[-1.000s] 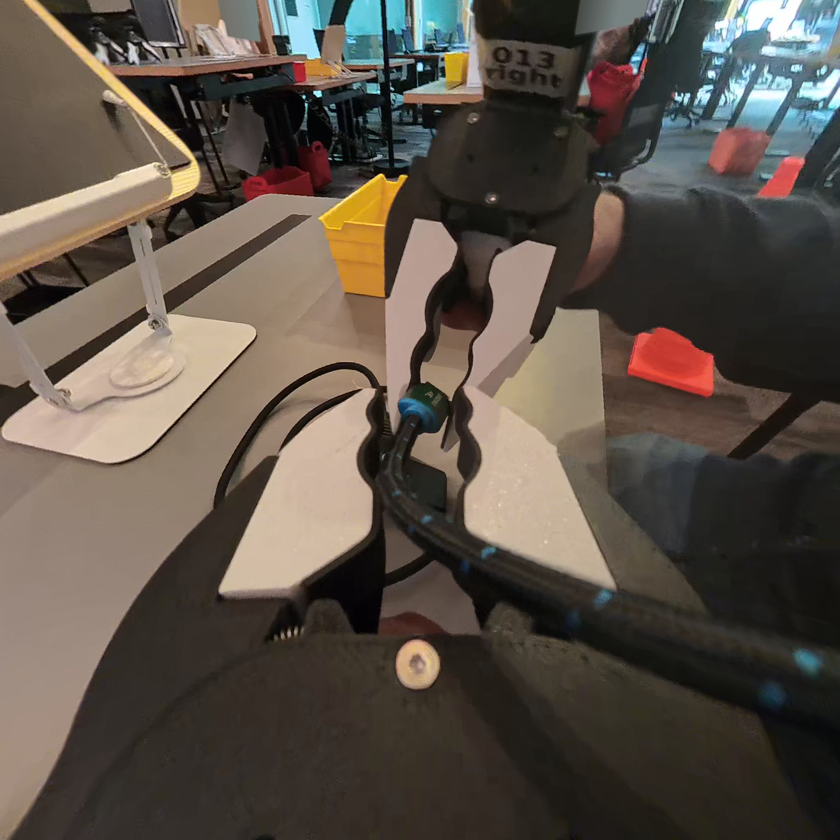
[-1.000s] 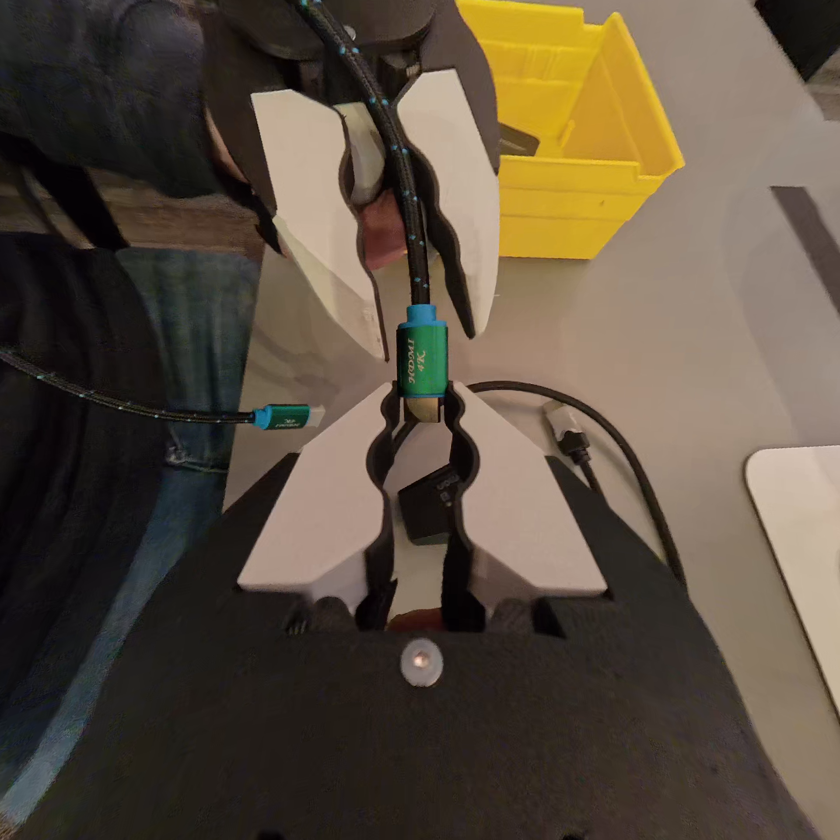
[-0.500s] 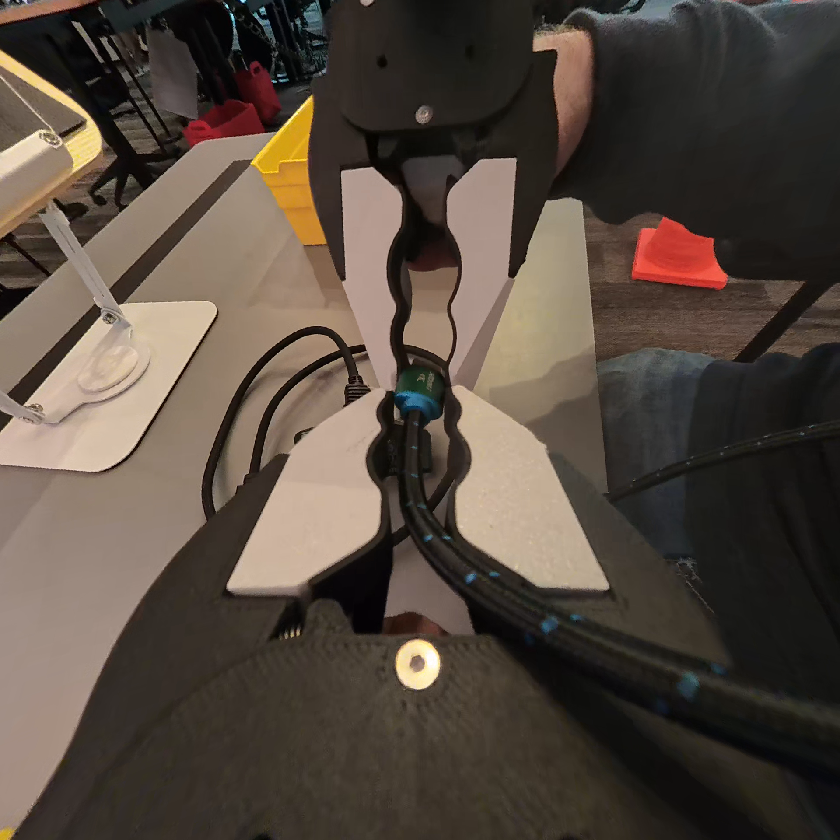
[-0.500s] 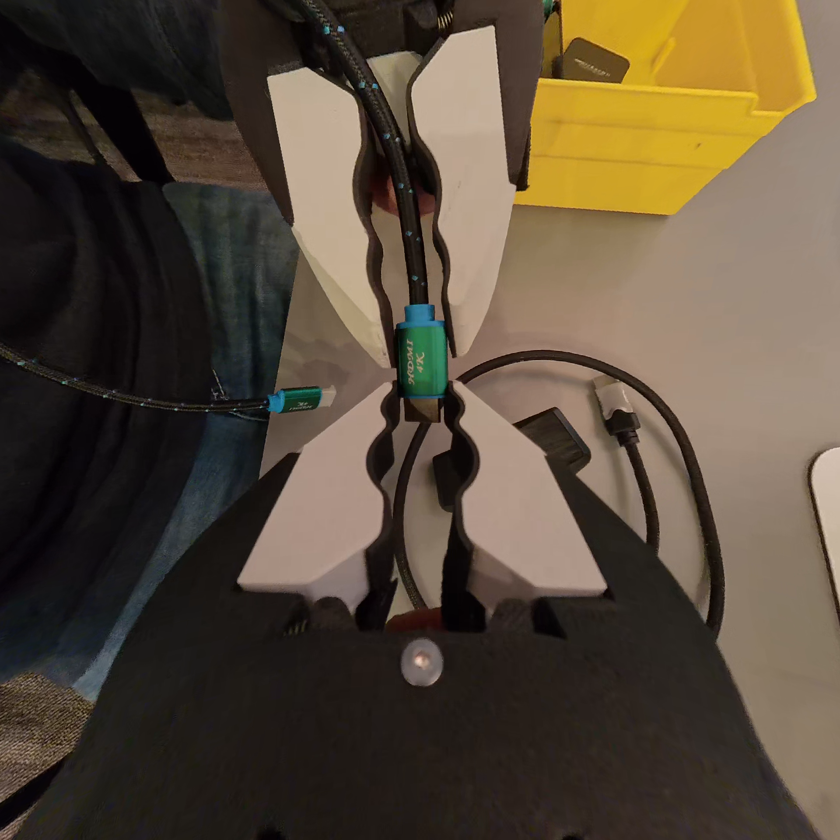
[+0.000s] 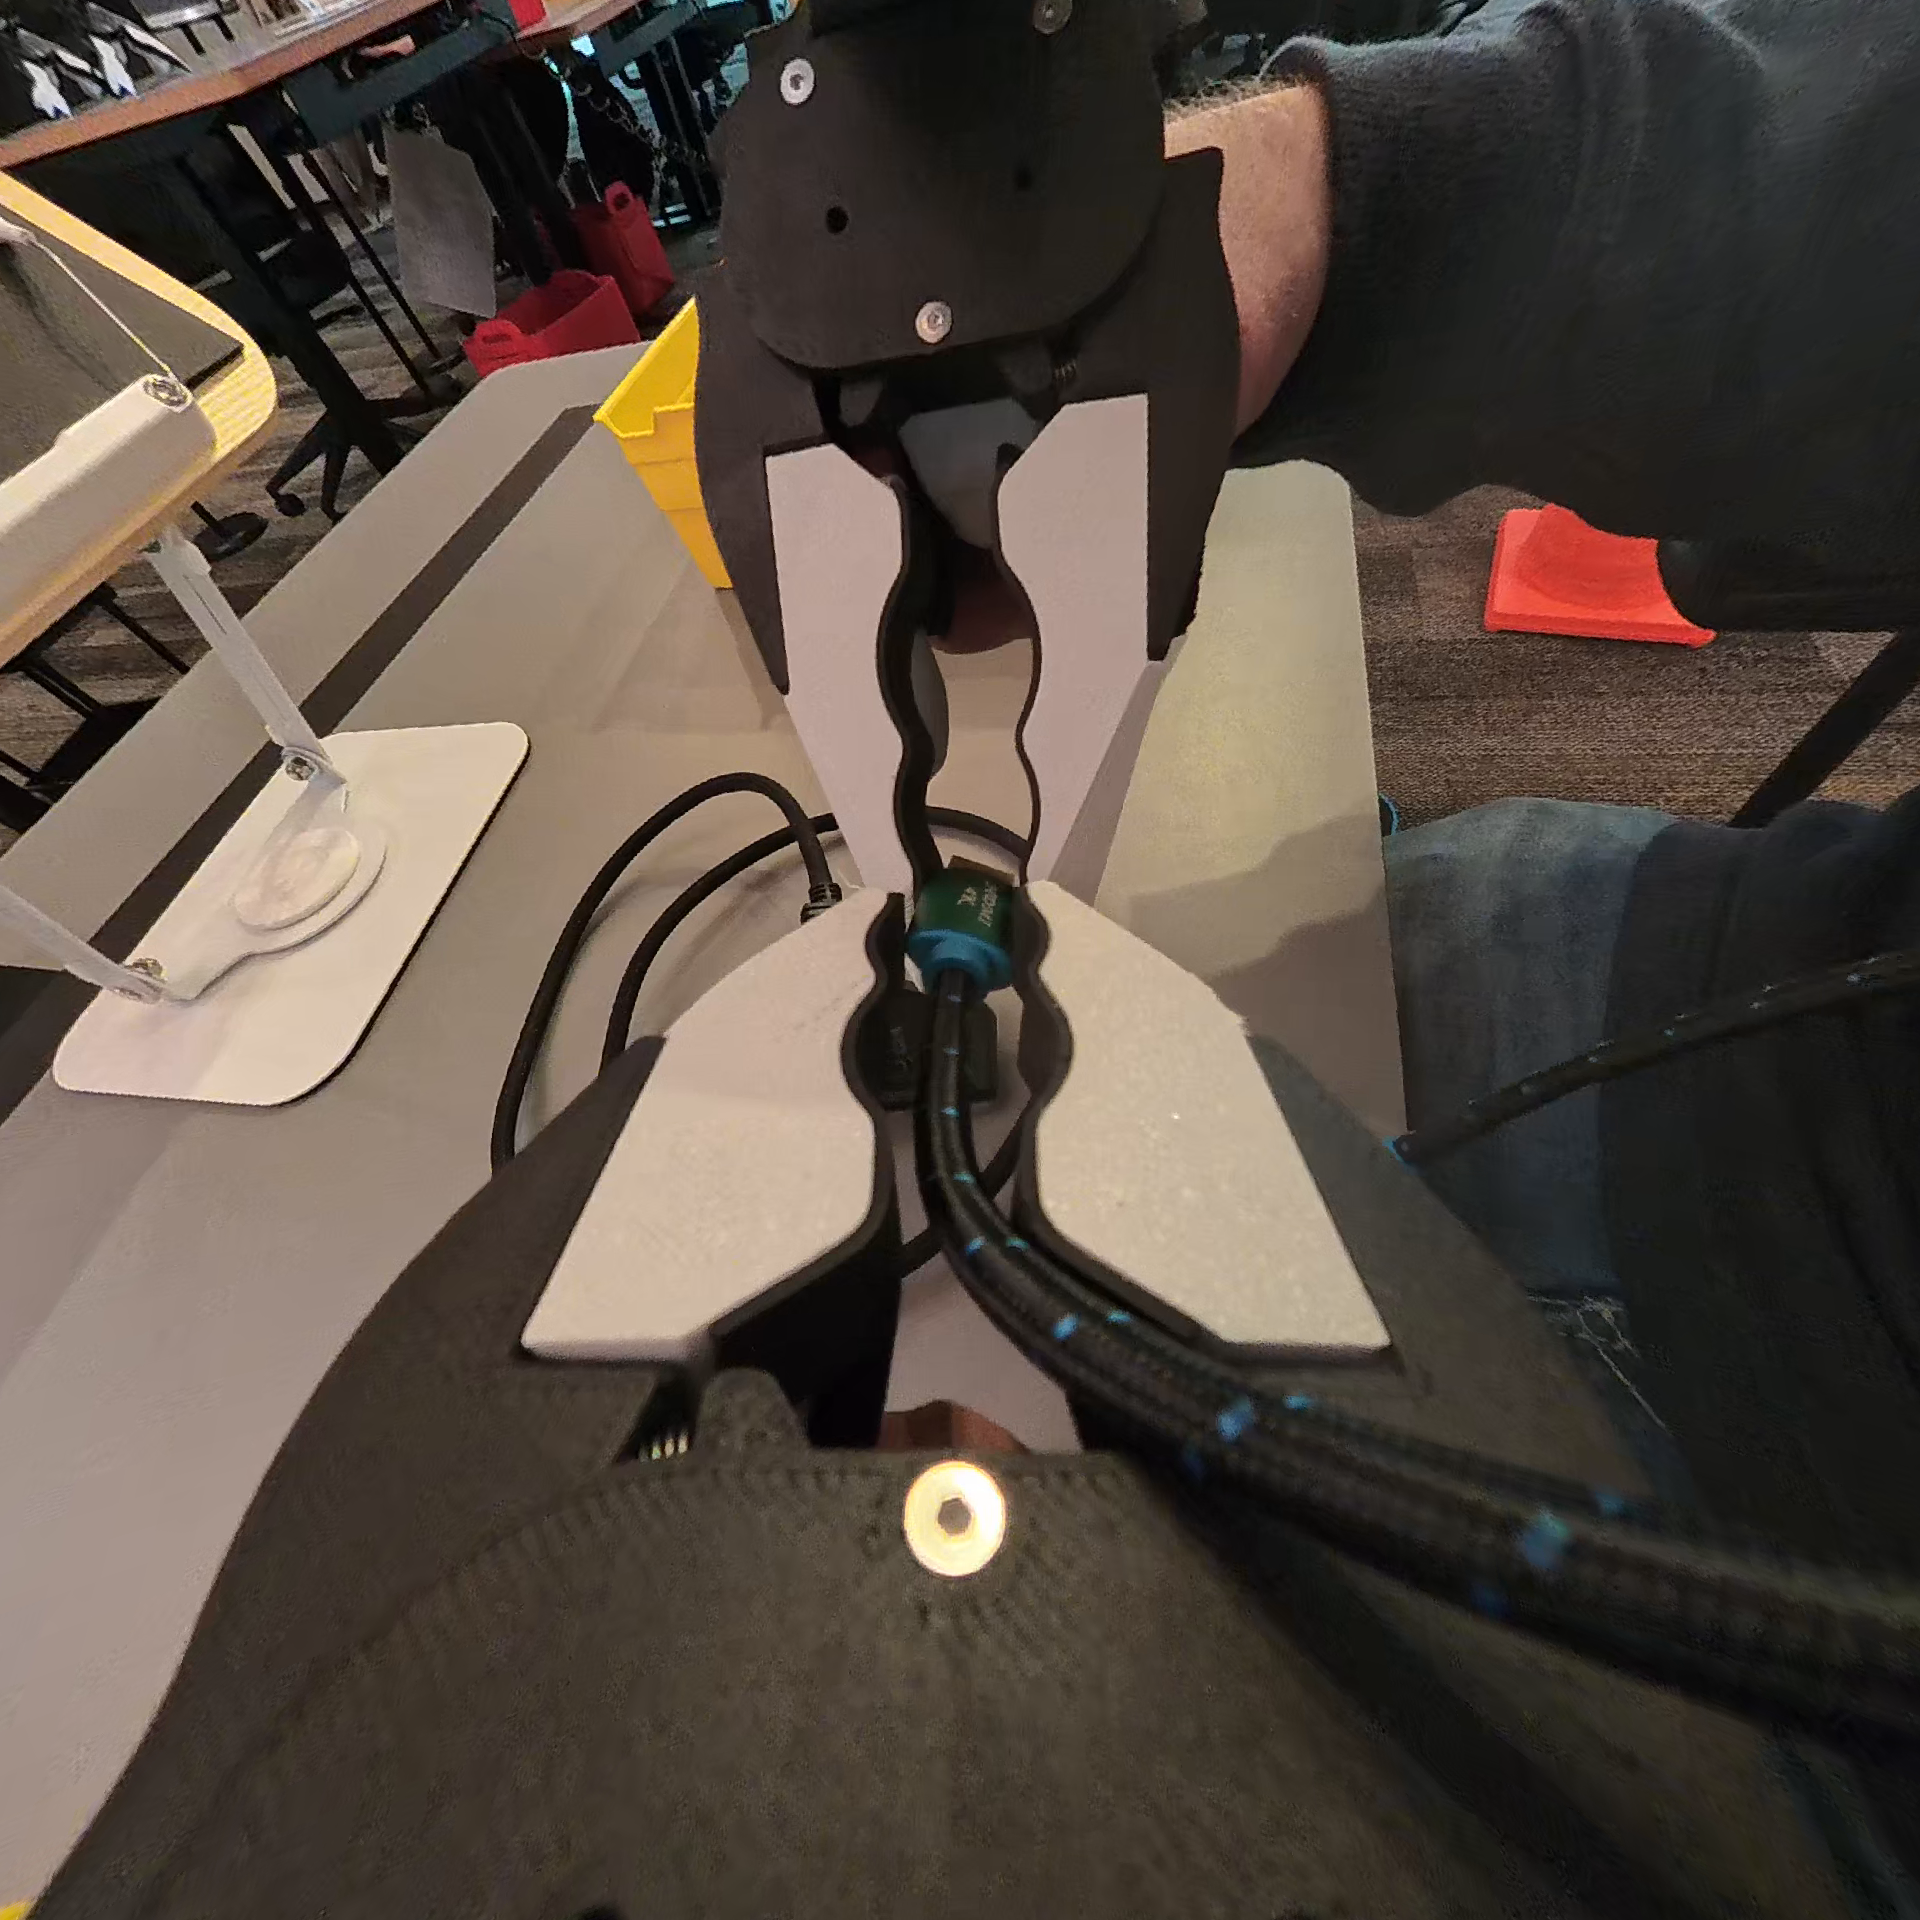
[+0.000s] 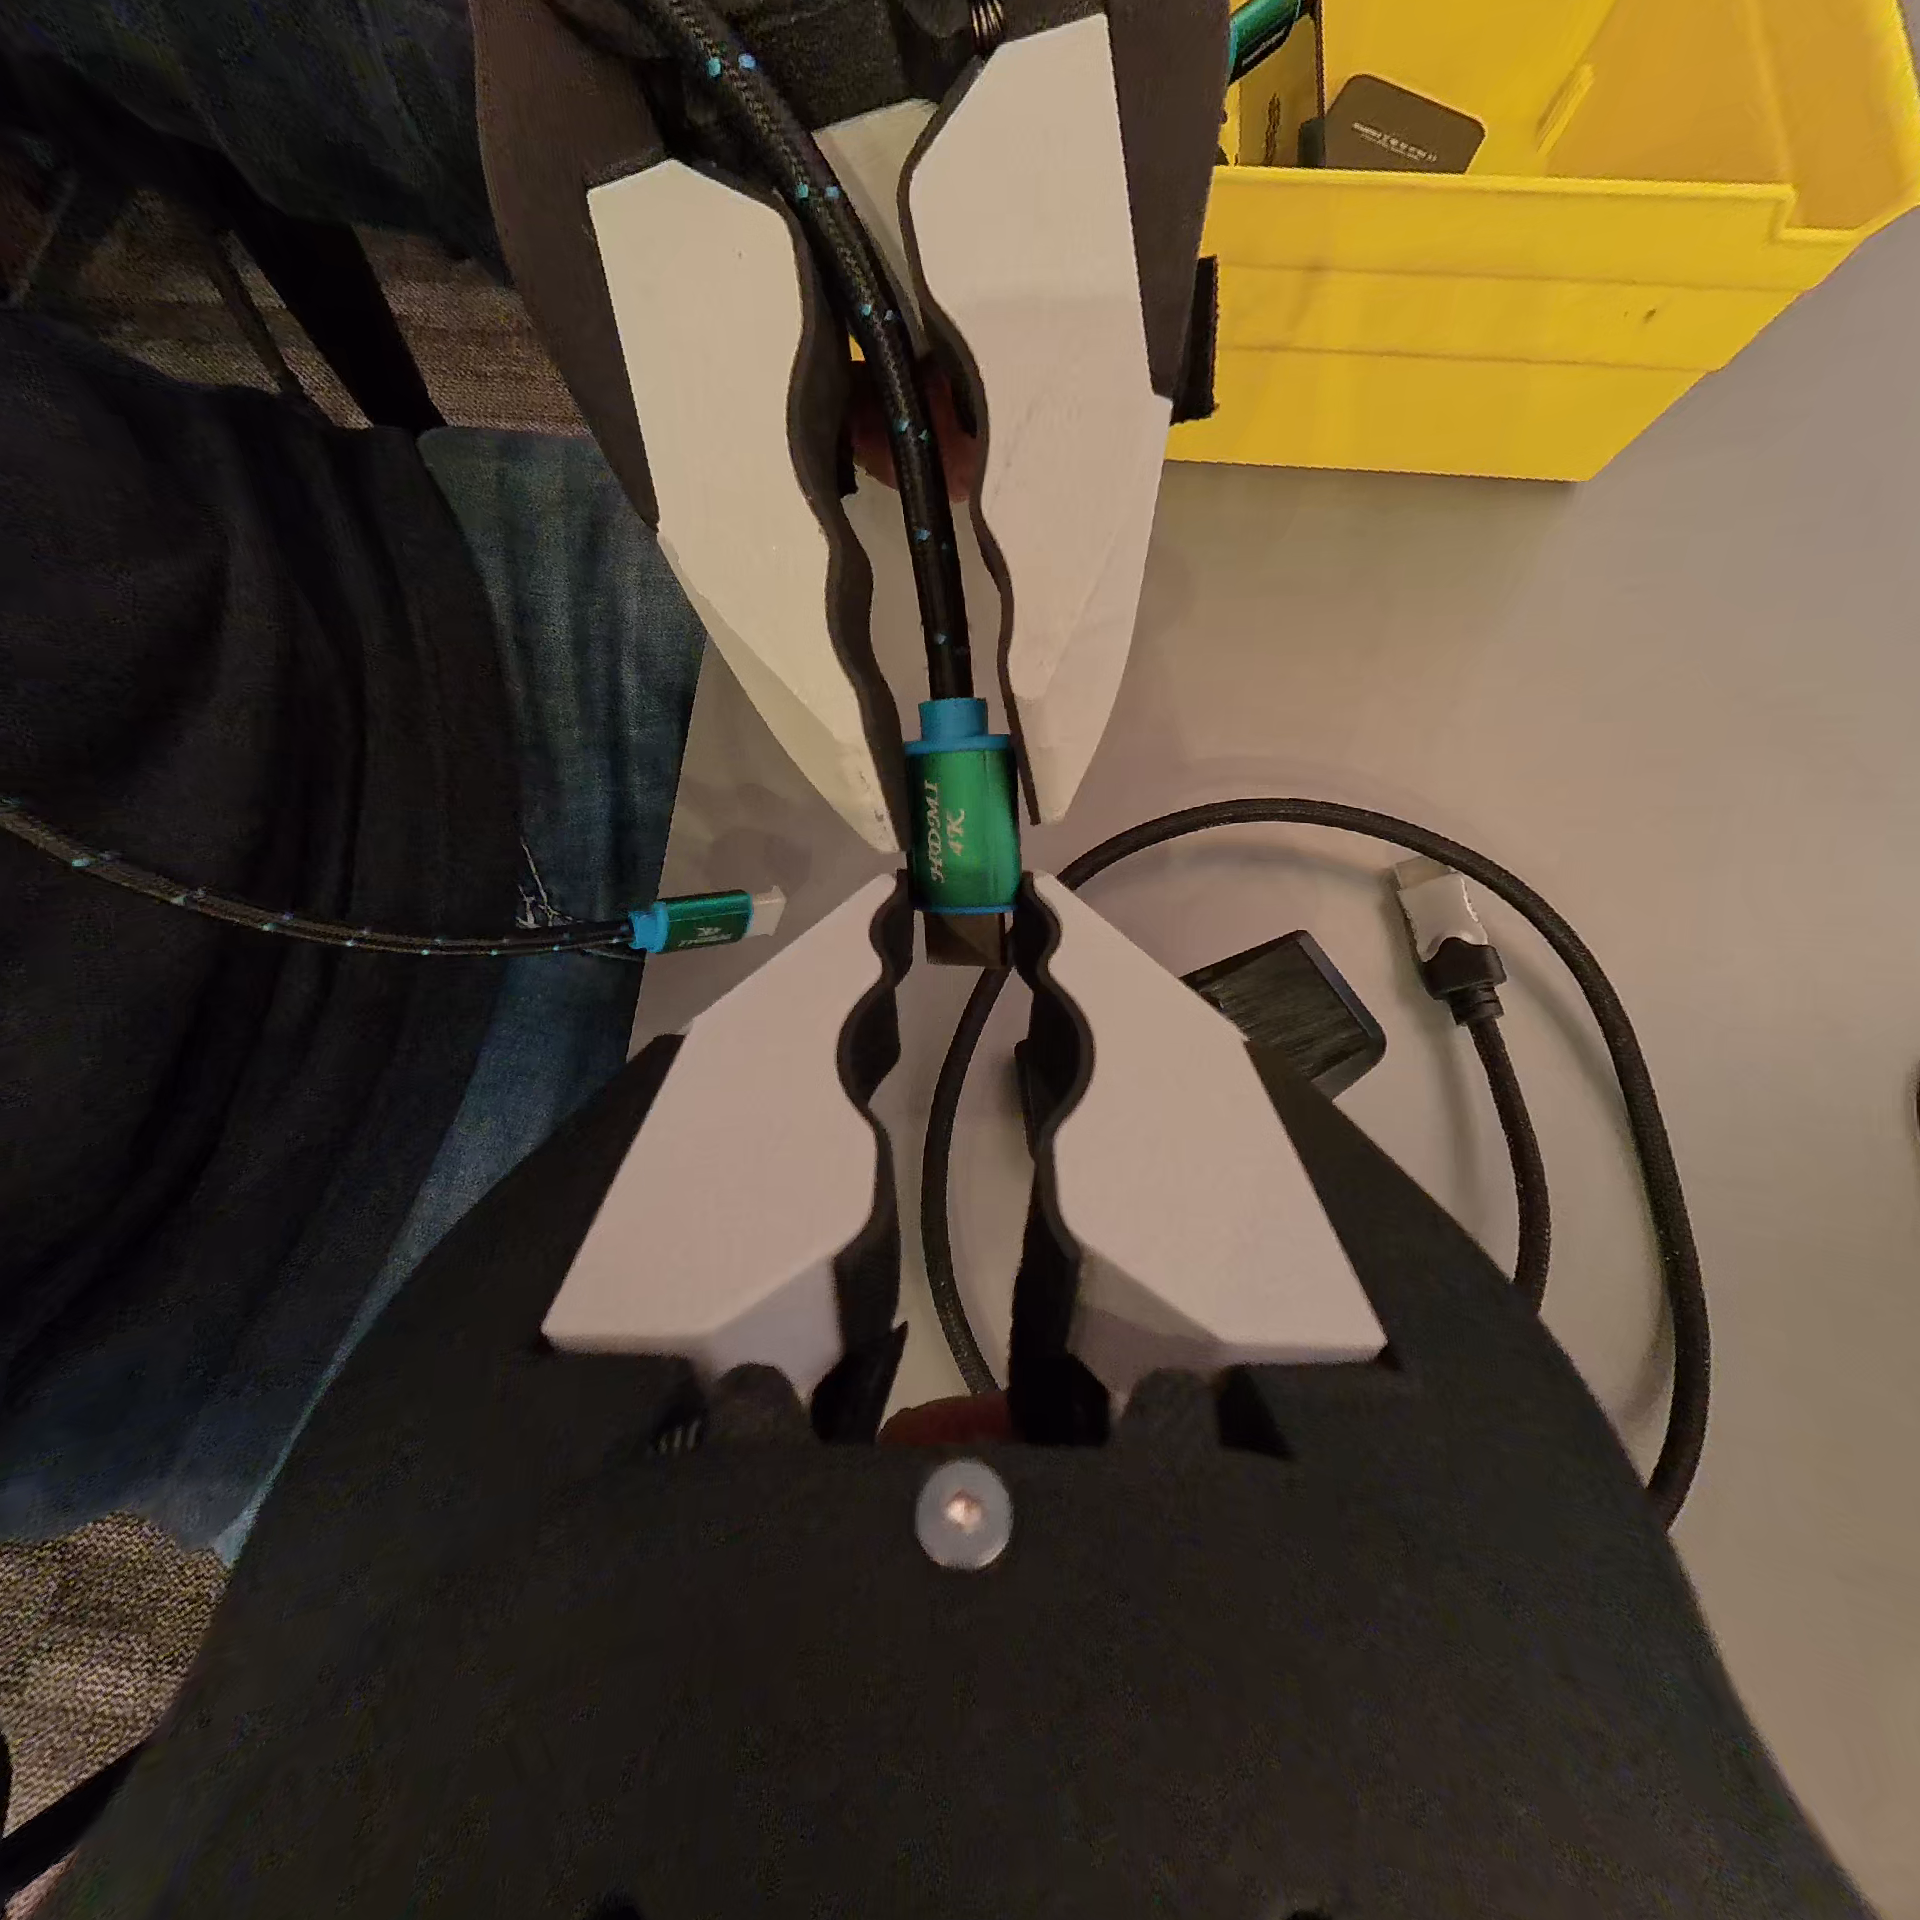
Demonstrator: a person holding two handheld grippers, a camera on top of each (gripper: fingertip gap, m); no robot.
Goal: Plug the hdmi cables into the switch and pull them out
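A green HDMI plug [image 5: 964, 906] on a black braided cable [image 5: 1195, 1382] is held above the grey table [image 6: 1558, 675]. My left gripper [image 5: 961, 899] is shut on the plug's body, and the cable runs back between its fingers. My right gripper [image 6: 966, 894] faces it tip to tip and is shut on the plug's metal end [image 6: 966, 940]. The black switch [image 6: 1288, 1008] lies on the table below, to the right of my right fingers. A second green plug [image 6: 707, 920] hangs at the table's edge.
A black cable with a silver-tipped plug [image 6: 1449, 925] loops around the switch. A yellow bin [image 6: 1455, 312] holding a black box [image 6: 1403, 130] stands behind. A white stand base [image 5: 291, 904] is on the left. The person's legs are at the table's edge. The grippers are tip to tip, or close to it. The black switch [image 6: 1288, 1008] lies around 9 cm away from my right fingertips.
Both grippers, still joined on the plug, have moved together over the table. The switch and the looped black cable have come further into view. Neither grip has changed.
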